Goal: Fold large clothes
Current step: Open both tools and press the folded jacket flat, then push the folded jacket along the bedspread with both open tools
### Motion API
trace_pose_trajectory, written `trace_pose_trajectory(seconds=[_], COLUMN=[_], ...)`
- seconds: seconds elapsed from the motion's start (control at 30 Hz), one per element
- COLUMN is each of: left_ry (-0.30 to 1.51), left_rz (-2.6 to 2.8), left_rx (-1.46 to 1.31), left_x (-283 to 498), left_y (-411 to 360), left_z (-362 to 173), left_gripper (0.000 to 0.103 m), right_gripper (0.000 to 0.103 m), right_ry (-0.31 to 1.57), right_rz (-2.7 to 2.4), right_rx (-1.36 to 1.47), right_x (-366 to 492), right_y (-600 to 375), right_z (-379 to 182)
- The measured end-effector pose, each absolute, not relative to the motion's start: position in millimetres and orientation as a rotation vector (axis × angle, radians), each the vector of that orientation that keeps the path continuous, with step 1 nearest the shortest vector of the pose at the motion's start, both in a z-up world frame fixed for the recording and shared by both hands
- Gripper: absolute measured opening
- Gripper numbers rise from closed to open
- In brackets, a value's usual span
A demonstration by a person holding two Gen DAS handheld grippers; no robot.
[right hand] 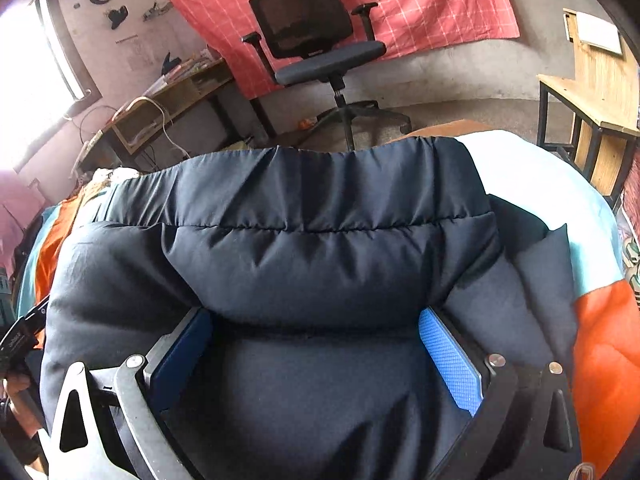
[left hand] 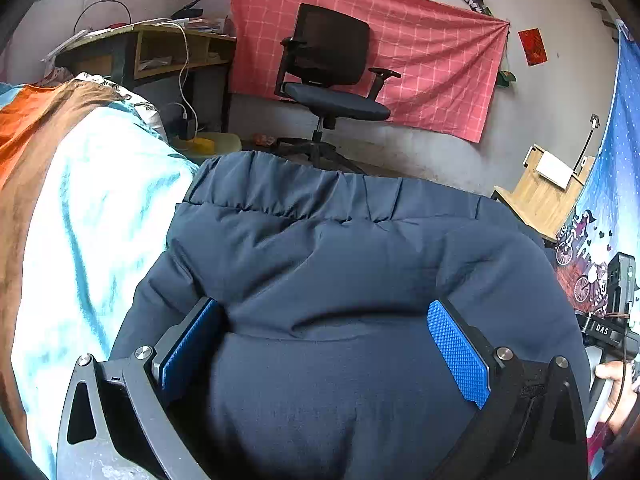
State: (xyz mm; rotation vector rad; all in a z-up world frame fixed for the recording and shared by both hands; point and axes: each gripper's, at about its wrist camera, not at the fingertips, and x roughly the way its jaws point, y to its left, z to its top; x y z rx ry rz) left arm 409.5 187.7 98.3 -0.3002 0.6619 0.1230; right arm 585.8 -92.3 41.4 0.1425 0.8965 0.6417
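Puffer jacket (left hand: 340, 264) on bed (left hand: 100, 208): bulky, soft, slick shell. Left gripper (left hand: 328, 344) and right gripper (right hand: 316, 344) spread wide, padding bulging between pads, neither clamped. Best pinched at stitched seam.

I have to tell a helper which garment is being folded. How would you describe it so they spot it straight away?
Find the bed with its pale turquoise, orange and brown cover, in front of the black office chair. On it lies a puffy navy quilted jacket, both grippers' fingers wide around its bulk. It is the only dark, padded thing on that bright cover.
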Motion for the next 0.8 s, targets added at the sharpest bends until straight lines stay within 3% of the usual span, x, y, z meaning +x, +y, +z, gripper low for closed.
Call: trace_pose_trajectory(seconds=[0.57, 0.8], left_ry=[0.69, 0.7], left_rz=[0.335, 0.347], left_rx=[-0.398, -0.433], left_x=[396.2, 381.4], left_y=[199.1, 223.1], left_z=[111.3, 122.8], left_gripper=[0.102, 0.102], right_gripper=[0.103, 0.103], right_ry=[0.844, 0.734], right_rz=[0.581, 0.538], right_rx=[0.127, 0.07], right_x=[560.5, 538.8], right_y=[-111.8, -137.0], right_z=[56.0, 74.3])
